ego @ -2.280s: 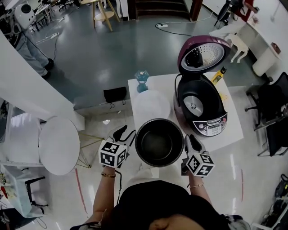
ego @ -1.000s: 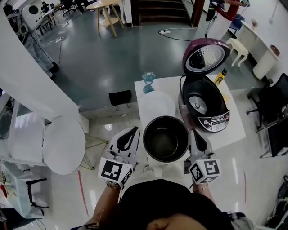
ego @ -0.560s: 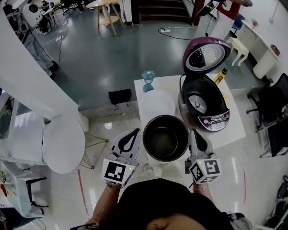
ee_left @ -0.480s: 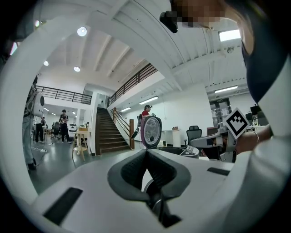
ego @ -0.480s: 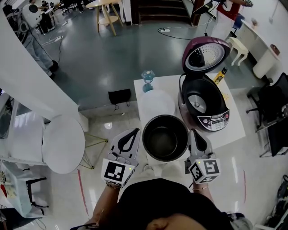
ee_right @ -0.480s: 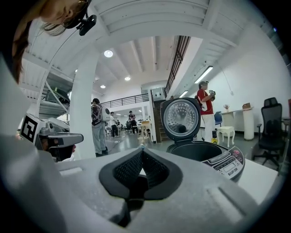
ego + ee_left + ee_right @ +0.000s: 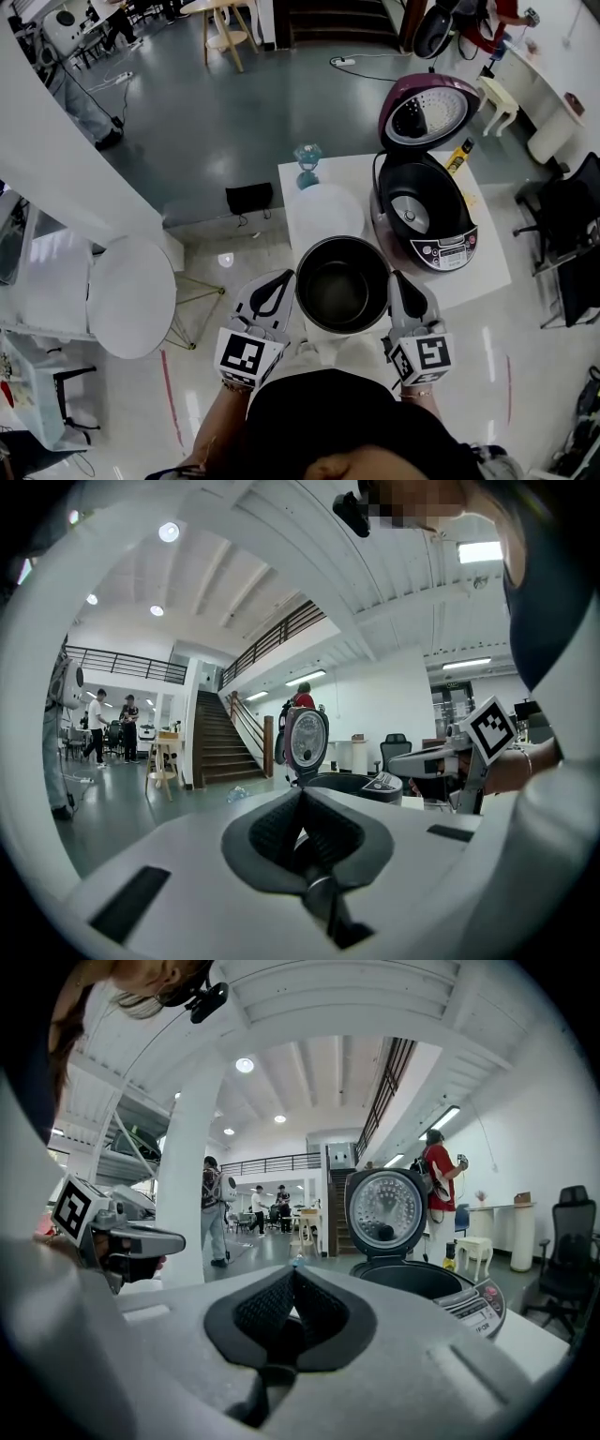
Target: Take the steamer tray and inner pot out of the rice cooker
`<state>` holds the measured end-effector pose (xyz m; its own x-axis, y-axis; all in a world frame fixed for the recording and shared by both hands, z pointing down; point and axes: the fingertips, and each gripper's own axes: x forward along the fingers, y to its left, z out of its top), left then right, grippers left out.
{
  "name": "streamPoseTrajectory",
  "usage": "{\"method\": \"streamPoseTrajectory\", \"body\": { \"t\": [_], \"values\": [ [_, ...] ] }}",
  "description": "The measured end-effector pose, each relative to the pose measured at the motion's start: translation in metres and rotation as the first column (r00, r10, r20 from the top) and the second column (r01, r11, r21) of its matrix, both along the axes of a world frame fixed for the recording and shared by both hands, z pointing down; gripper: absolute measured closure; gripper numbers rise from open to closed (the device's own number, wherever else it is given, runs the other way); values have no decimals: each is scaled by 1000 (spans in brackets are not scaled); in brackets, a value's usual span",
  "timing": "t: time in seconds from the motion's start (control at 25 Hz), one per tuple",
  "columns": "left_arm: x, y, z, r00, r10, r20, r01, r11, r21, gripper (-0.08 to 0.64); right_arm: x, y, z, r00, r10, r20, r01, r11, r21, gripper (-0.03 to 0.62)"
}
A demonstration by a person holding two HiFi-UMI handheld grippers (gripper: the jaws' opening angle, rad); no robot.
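Both parts look to be out, so little seems left: the inner pot [image 7: 342, 291] stands at the counter's [image 7: 290, 187] near edge between the left tongs [image 7: 284, 277] and right tongs [image 7: 399, 278], each closed on nothing, with the steamer tray [image 7: 326, 211] just beyond it, left of the open, emptied rice cooker [image 7: 427, 220].
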<state>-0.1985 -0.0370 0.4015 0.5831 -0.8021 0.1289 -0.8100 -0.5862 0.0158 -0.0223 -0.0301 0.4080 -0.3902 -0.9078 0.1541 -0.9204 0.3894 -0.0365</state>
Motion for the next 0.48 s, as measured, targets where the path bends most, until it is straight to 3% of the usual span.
{"method": "streamPoseTrajectory", "body": {
  "t": [0.32,0.48],
  "values": [
    [-5,3,-11,1000,-4,0,4,999,38,557,-4,1,-1,1000,-14,24,14,1000,8,586],
    [-3,5,-18,999,26,-41,-23,997,74,557,-5,2,6,999,3,34,-2,1000,-20,586]
  ]
}}
